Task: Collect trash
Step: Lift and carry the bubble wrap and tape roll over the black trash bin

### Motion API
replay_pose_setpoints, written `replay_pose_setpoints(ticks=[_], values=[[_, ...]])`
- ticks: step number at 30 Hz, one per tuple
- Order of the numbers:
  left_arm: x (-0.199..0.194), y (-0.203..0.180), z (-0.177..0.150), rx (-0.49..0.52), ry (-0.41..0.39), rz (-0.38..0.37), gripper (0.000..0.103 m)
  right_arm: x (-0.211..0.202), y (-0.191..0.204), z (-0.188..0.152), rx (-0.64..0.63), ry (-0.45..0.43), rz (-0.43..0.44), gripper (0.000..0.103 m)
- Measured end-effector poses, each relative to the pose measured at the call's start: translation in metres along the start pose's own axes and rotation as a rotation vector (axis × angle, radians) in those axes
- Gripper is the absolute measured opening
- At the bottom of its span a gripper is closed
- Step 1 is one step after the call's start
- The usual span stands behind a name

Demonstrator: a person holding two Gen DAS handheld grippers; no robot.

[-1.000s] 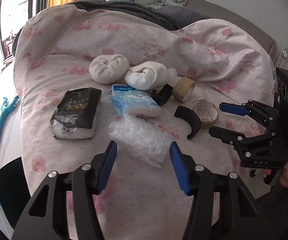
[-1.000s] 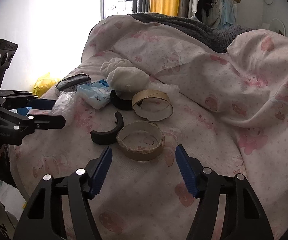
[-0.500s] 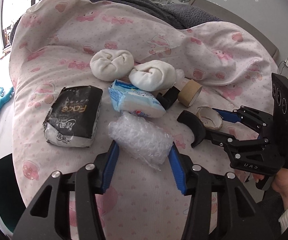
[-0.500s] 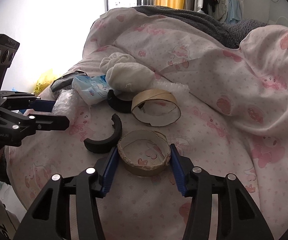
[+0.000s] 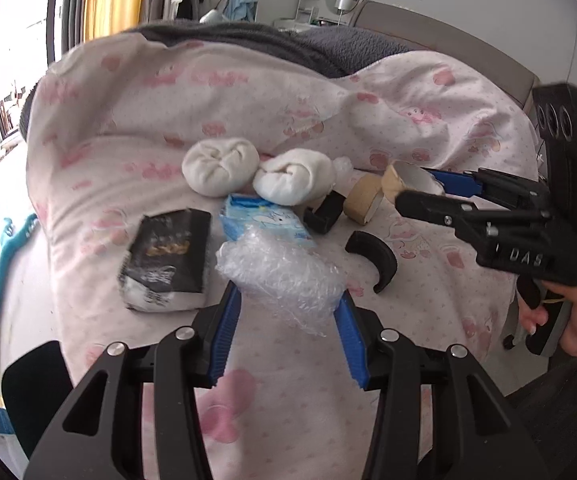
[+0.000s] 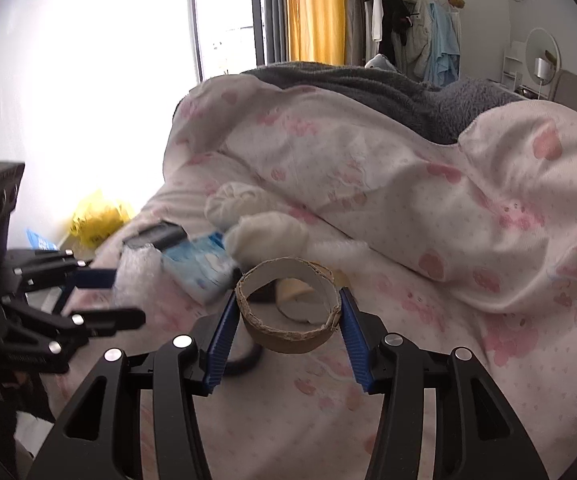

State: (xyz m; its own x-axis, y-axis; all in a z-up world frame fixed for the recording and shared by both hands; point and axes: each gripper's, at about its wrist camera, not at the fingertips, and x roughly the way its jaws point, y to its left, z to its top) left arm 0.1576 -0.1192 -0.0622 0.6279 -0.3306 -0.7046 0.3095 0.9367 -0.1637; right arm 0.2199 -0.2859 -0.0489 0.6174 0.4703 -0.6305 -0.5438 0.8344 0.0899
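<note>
My left gripper [image 5: 286, 300] is shut on a clear bubble-wrap wad [image 5: 280, 272] and holds it just above the pink quilt [image 5: 288, 380]. My right gripper [image 6: 288, 308] is shut on a torn cardboard tape ring [image 6: 288, 312], lifted off the bed; it also shows in the left wrist view [image 5: 406, 182]. A second cardboard ring [image 5: 362, 200], a black curved plastic piece [image 5: 374, 252] and another black piece [image 5: 324, 214] lie on the quilt.
A black tissue pack [image 5: 168, 256], a blue-white tissue pack [image 5: 264, 220] and two rolled white socks [image 5: 220, 166] [image 5: 292, 178] lie on the quilt. A yellow bag [image 6: 96, 216] sits on the floor by the window. A grey blanket [image 5: 248, 44] lies behind.
Both grippers closed: the left on the bubble wrap, the right on the cardboard ring. Both lifted their items off the quilt, and the right gripper rose higher.
</note>
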Motion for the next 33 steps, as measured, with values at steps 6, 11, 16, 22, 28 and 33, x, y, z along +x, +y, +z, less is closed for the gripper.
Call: replay_pose_setpoints(ticks=[6,11,16,22,28,33], values=[[-0.02,0.018,-0.001,0.0,-0.062,0.058,0.05,-0.002,0.03,0.023,0.019,-0.041,0.051,0.051],[-0.036,0.043,-0.004,-0.019,-0.1,0.133,0.05,0.014,0.064,0.04,0.002,-0.029,0.068,0.051],[-0.05,0.078,-0.01,-0.06,-0.127,0.189,0.05,0.031,0.102,0.053,-0.014,-0.028,0.105,0.051],[-0.063,0.127,-0.02,-0.141,-0.109,0.244,0.05,0.054,0.148,0.066,-0.033,-0.012,0.136,0.051],[-0.071,0.165,-0.041,-0.193,-0.054,0.294,0.05,0.073,0.188,0.071,-0.069,0.012,0.145,0.051],[-0.075,0.196,-0.058,-0.242,-0.008,0.311,0.05,0.089,0.214,0.073,-0.088,0.028,0.168,0.051]])
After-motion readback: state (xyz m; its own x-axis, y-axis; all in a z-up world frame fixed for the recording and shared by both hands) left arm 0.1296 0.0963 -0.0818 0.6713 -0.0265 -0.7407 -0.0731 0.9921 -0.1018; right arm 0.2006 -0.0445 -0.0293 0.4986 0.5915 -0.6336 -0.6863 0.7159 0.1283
